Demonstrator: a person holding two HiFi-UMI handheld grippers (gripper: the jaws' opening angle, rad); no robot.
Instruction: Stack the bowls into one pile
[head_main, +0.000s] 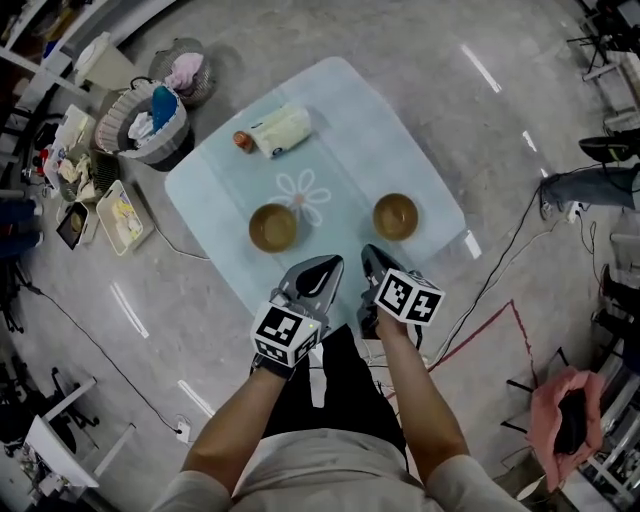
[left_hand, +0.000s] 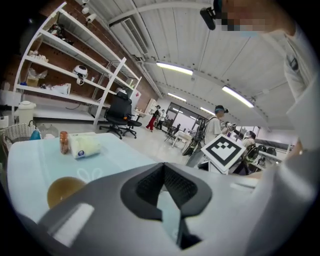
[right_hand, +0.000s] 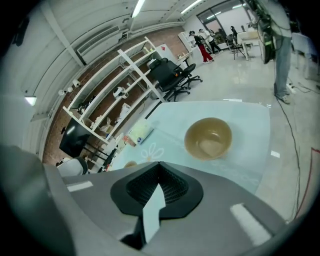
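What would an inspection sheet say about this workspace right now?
Surface: pale blue table with a white flower print.
Job's things: left brown round bowl and right brown round bowl, upright, apart, not stacked.
Clutter: white wrapped roll beside a small orange jar at the far side.
Grippers: left gripper and right gripper both shut, empty, at the near edge.
Cables: black floor cable right of the table.
Surroundings: woven basket of cloths, white shelving, black office chair.

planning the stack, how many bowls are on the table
2. The left bowl sits beside the flower print; the right bowl sits apart, toward the right edge of the table. None looks hidden.
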